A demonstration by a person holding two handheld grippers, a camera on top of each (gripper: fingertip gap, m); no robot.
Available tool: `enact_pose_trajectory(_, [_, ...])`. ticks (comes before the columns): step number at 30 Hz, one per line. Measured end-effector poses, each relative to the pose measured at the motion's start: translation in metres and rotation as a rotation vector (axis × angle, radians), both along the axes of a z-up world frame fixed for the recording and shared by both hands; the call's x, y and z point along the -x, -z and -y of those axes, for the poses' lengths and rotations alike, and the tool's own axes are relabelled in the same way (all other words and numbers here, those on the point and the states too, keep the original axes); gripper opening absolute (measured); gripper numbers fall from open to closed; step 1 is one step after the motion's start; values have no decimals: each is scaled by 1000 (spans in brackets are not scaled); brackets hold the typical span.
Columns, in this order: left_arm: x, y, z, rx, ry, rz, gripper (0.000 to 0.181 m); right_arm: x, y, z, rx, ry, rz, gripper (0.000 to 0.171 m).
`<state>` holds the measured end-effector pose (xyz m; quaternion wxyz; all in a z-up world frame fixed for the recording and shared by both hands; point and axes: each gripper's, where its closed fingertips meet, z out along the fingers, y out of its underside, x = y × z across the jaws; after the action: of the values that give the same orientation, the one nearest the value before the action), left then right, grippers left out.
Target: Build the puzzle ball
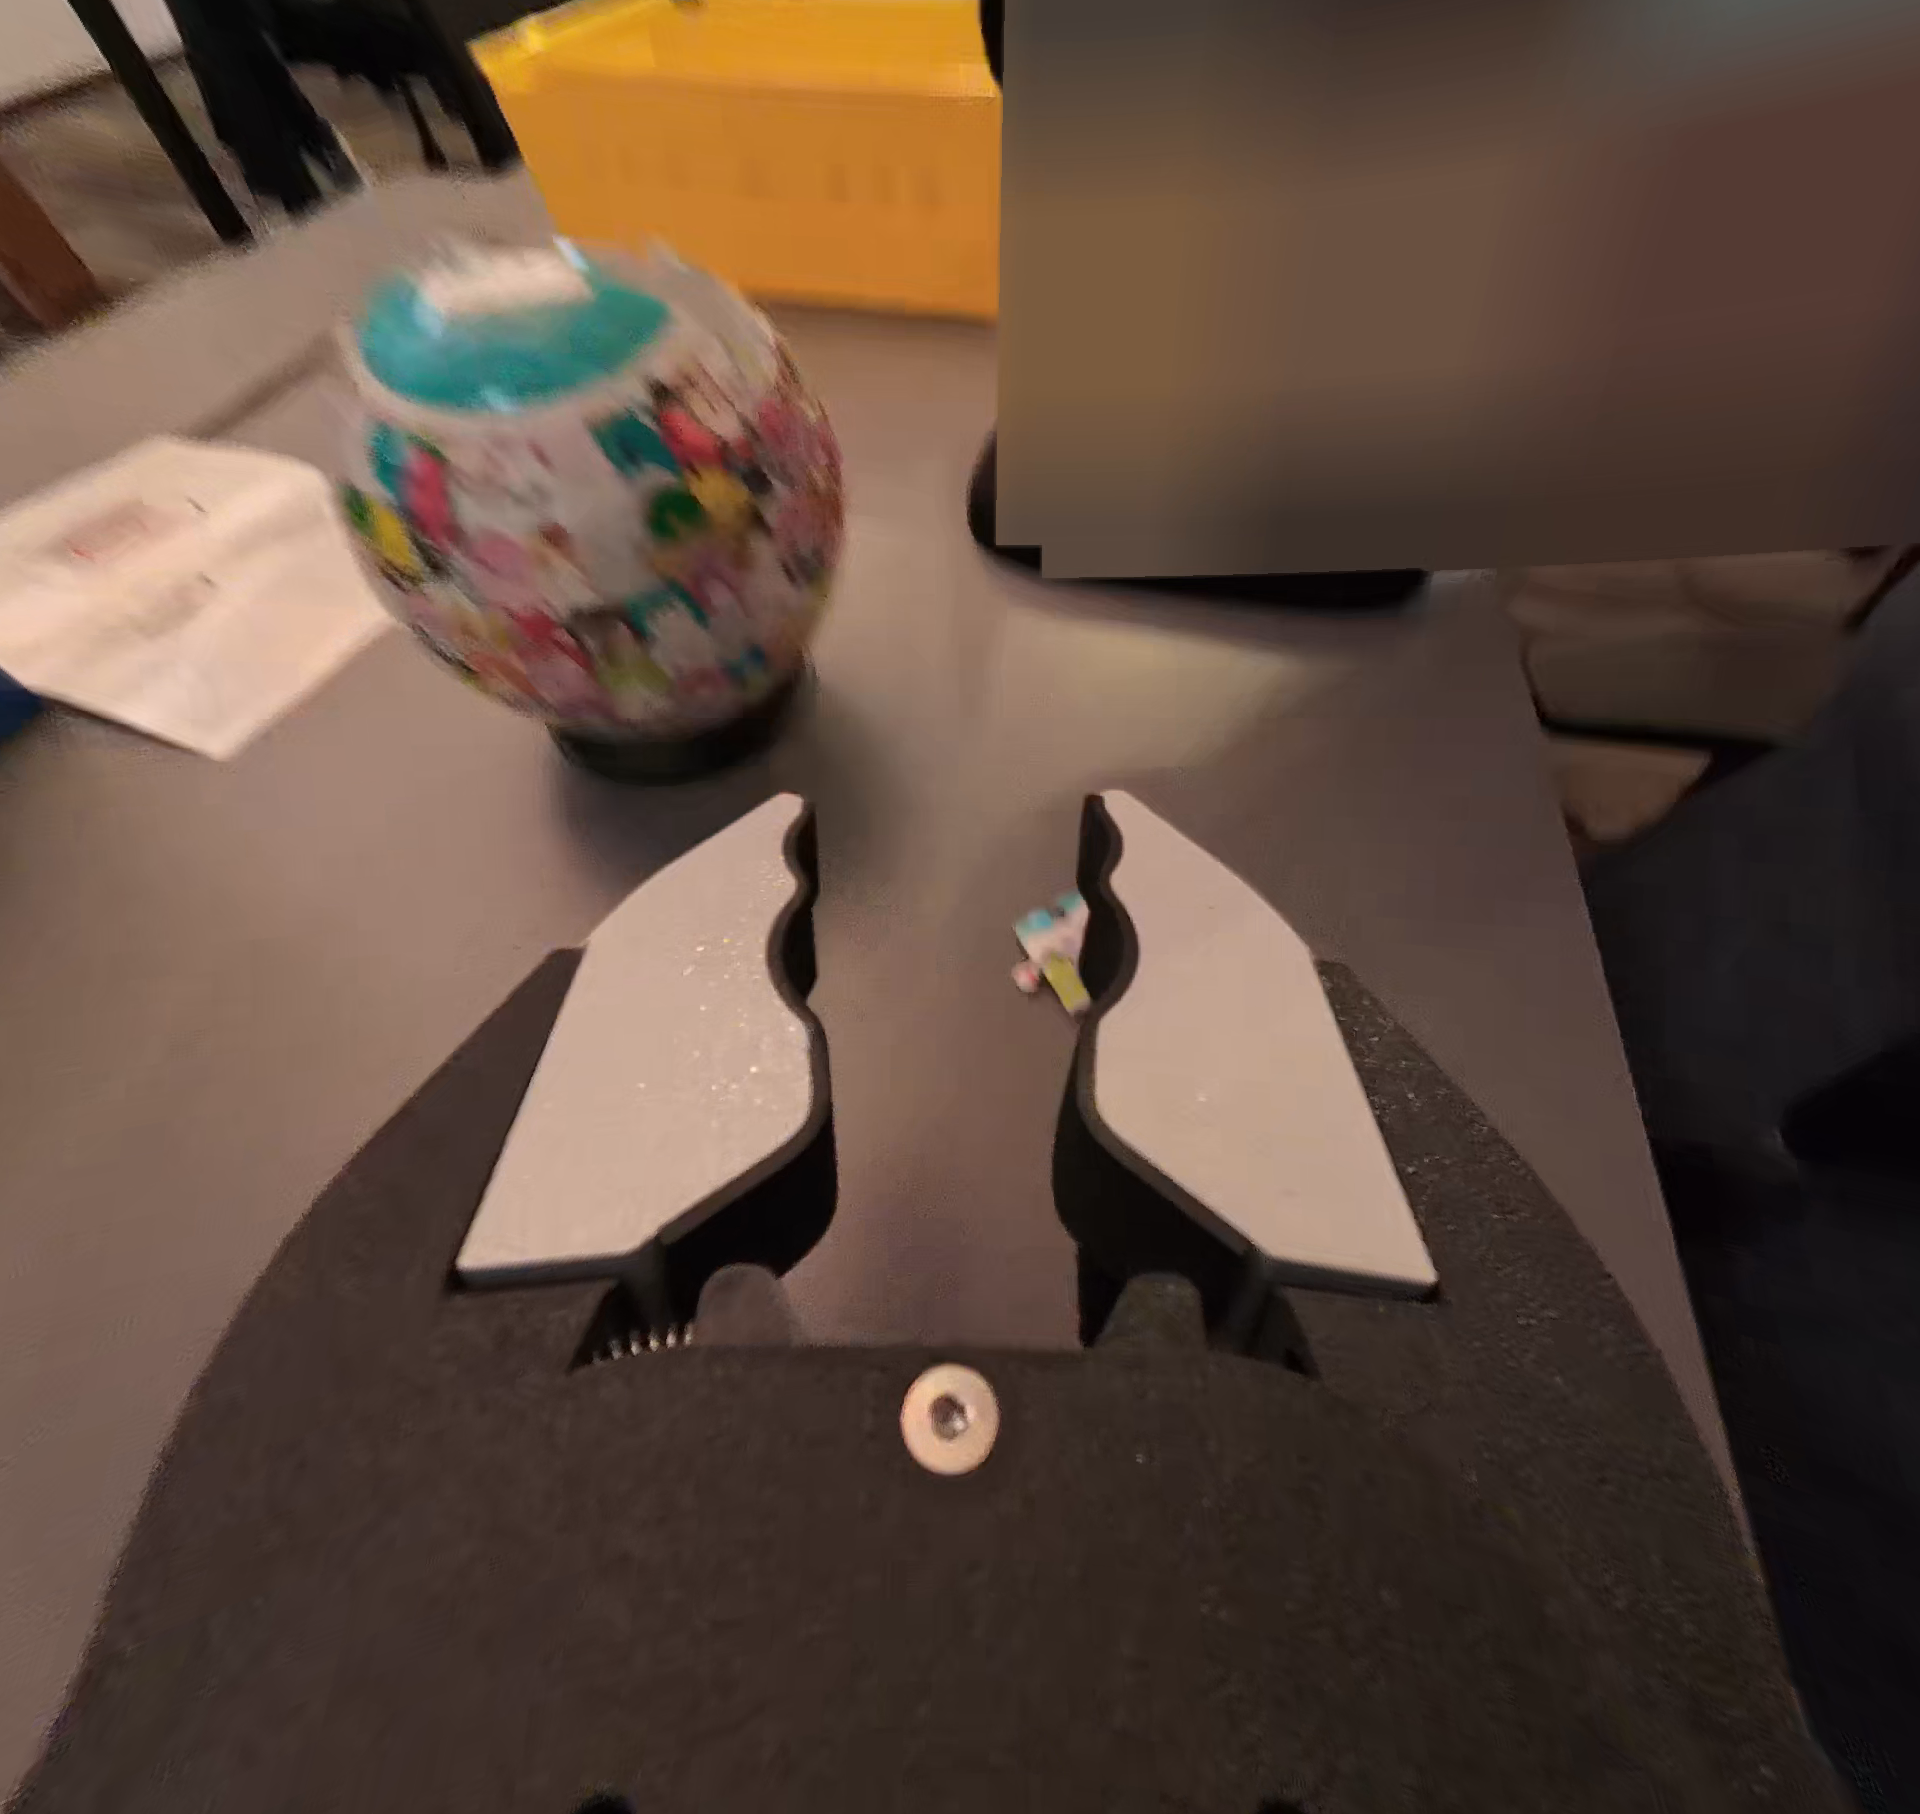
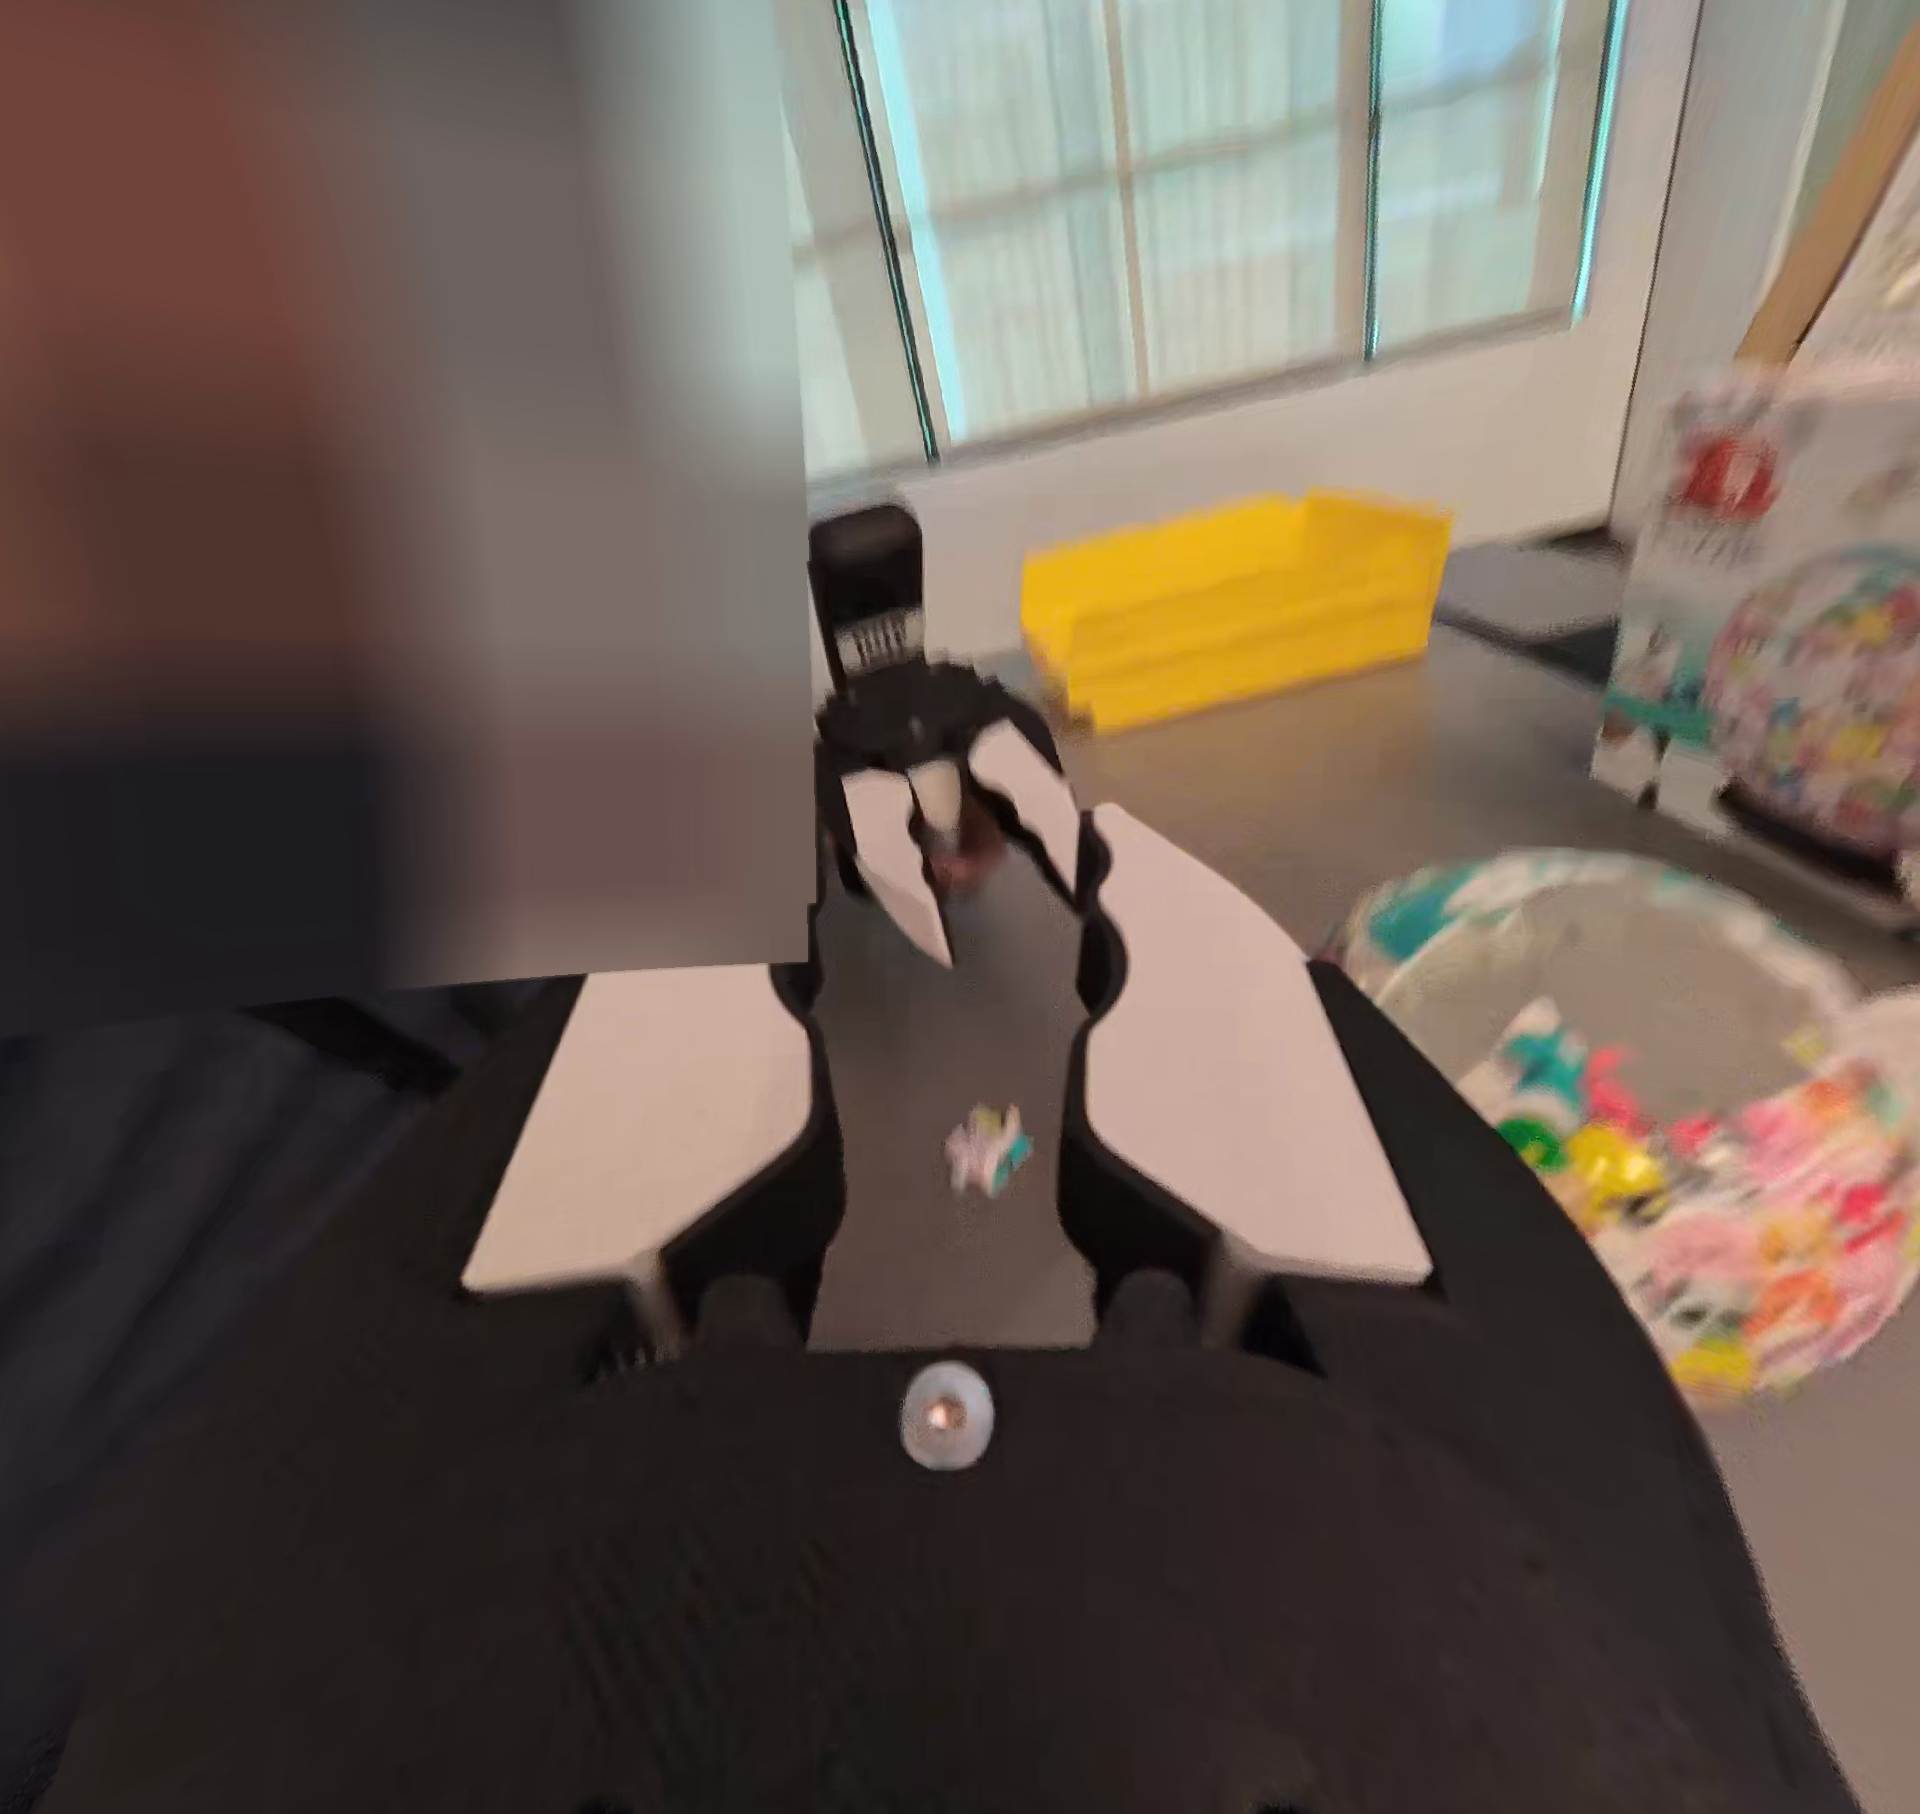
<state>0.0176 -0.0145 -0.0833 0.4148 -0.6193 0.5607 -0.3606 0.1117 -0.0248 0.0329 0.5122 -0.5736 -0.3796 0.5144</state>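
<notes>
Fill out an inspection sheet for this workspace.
Surface: dark grey matte table.
Job's things: colourful, nearly complete puzzle ball on black ring stand; small loose puzzle piece lying on the table.
Clutter: white paper sheet, yellow plastic bin, puzzle's printed box.
Grippers: left gripper open, empty; right gripper open, empty, above the piece.
Cables: nothing seen.
Surroundings: paned window, dark chair legs.

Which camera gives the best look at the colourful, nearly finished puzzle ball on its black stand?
The left wrist view: the colourful puzzle ball shows whole, upright on its black stand, teal inside visible through the open top, though blurred. The right wrist view shows the ball blurrier, cut by the frame edge.
</notes>
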Motion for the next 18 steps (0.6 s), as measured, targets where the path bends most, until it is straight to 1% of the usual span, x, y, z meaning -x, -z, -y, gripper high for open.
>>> enact_pose_trajectory(2, [0,24,17,22,24,-110,52,18,47,9,17,10,187,47])
enact_pose_trajectory(3, [-2,34,22,27,25,-158,53,24,63,14,11,12,250,48])
enact_pose_trajectory(5, [-6,50,26,39,12,-249,53,32,82,19,10,21,312,48])
enact_pose_trajectory(9, [-15,65,21,42,-41,-335,52,32,90,22,33,53,284,47])
enact_pose_trajectory(11, [-19,70,25,74,-15,-358,51,27,93,23,56,63,267,47])
enact_pose_trajectory(13, [-19,76,22,68,-26,-395,51,21,96,25,85,64,248,47])
enact_pose_trajectory(15, [-19,76,21,59,-30,-401,43,16,98,27,101,65,245,47])
enact_pose_trajectory(17, [-19,75,22,66,-36,-394,28,12,104,28,111,73,265,47])
enact_pose_trajectory(18, [-19,75,22,67,-45,-385,28,11,105,28,116,73,264,47])
